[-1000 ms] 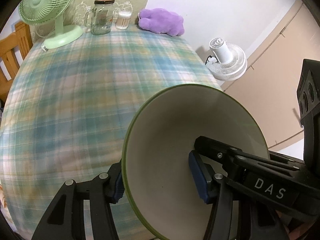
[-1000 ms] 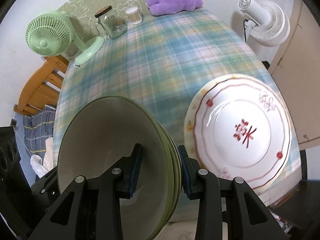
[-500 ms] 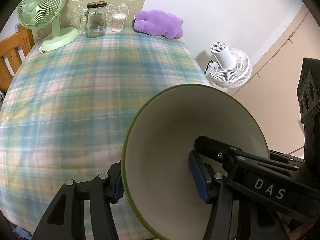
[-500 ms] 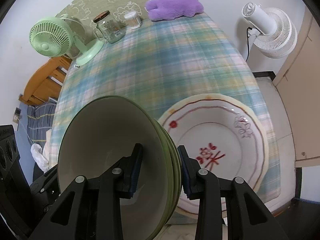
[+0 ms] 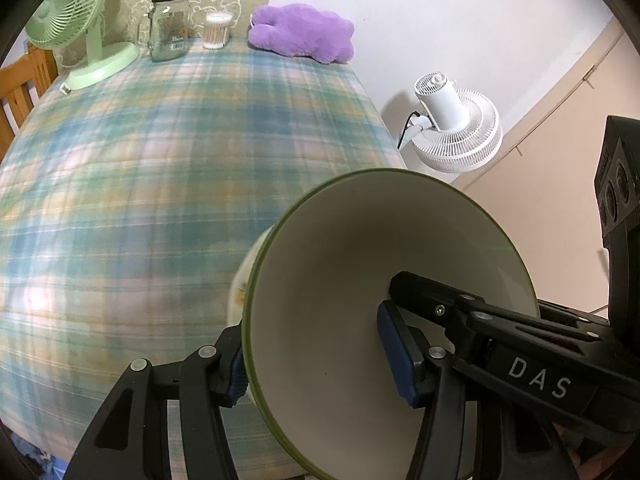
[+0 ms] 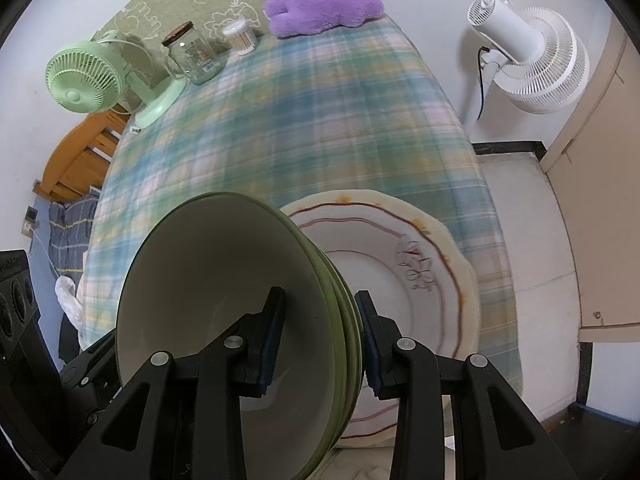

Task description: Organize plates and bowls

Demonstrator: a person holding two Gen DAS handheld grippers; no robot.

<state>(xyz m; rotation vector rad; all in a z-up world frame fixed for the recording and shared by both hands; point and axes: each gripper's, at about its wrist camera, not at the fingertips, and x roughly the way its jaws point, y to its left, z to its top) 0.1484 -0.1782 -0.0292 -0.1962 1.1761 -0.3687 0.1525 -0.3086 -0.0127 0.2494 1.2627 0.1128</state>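
My left gripper [image 5: 316, 354] is shut on the rim of a green-edged cream bowl [image 5: 340, 280], held tilted above the table's near right corner. A sliver of the white plate [image 5: 239, 292] shows behind that bowl. My right gripper [image 6: 320, 340] is shut on the rims of a stack of green bowls [image 6: 224, 280], held tilted in the air. Behind the stack, a large white plate with red trim [image 6: 432, 280] lies on the plaid tablecloth [image 6: 320, 128] near its front right edge.
At the table's far end stand a green desk fan [image 6: 84, 76], a glass jar [image 6: 192, 56], a cotton-swab pot [image 6: 240, 38] and a purple plush [image 6: 324, 4]. A white floor fan [image 6: 532, 64] stands right of the table. A wooden chair [image 6: 76, 156] is at the left.
Both grippers have pulled back and toward the table's near right corner with their bowls. In the right wrist view the plate now sits closer and lower, partly behind the bowl stack.
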